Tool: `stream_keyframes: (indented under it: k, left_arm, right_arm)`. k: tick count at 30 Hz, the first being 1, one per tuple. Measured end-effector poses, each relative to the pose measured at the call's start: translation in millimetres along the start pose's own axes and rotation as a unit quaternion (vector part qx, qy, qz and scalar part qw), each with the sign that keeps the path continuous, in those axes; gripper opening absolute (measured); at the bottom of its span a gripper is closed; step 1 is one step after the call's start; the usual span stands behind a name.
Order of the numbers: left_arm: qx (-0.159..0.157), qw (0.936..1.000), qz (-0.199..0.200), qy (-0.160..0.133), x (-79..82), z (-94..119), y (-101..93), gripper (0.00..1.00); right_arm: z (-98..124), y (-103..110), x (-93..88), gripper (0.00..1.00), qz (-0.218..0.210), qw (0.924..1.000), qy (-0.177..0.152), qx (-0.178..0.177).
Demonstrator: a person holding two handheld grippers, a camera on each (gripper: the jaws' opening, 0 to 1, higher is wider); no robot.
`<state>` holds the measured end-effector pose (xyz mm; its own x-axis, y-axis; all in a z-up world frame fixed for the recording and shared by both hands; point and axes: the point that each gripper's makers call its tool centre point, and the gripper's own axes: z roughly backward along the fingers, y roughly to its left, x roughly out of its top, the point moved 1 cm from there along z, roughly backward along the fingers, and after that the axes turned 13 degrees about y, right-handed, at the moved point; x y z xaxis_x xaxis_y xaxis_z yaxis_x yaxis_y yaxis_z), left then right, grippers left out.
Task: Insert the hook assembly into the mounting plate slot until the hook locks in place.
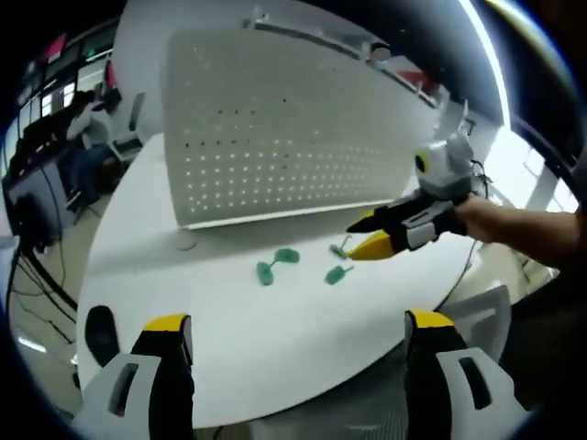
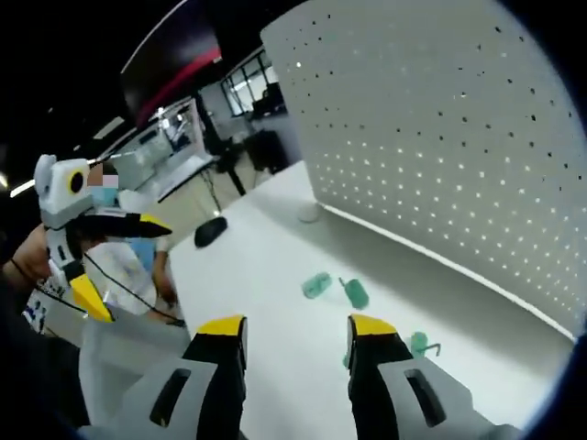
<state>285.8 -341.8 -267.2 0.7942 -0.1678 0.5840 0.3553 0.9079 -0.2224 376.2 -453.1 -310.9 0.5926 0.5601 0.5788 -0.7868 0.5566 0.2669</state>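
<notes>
Workspace is a white table (image 1: 275,321) w/ a big white perforated mounting plate (image 1: 275,128) standing upright at the far side, leaning slightly back so its holes face the person.

Going left to right in left gripper view: a dark mouse-like object (image 1: 99,332) lies near the table's left edge, well apart from the work. Left gripper (image 1: 298,323) hangs low at the near edge, jaws wide apart, nothing between them; prob. held back so the parts stay in sight. Mid-table, in front of the plate's base, lie green hook pieces: a pair (image 1: 275,265) close together, then one more (image 1: 337,273) just to the right, w/ another small hook (image 1: 341,247) beside it. All loose on the table, none in the plate yet. Right gripper (image 1: 367,233) comes in from the right, tips low & near that last hook, jaws narrow; can't tell if it touches anything.

In right gripper view its own jaws stand a modest gap apart, empty, aimed down at the table; one green hook w/ a wire end (image 2: 424,346) sits just beside the right jaw tip, the pair (image 2: 336,288) farther off. Likely approach for pickup. Task barely begun: insertion and locking not yet done.
</notes>
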Motion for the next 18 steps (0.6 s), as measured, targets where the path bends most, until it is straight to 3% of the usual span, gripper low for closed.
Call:
stream_keyframes:
  k: [10,18]
  left_arm:
    - [0.004,1.0000,0.001,0.004,0.5,-0.9,1.8,0.98]
    - [0.017,0.9998,0.001,0.010,-4.5,0.7,7.6,0.98]
  right_arm:
    - [-47.4,5.5,11.5,0.37,-0.003,0.9988,0.033,0.036]
    - [-86.9,1.2,15.5,0.33,0.013,0.9975,0.064,0.026]
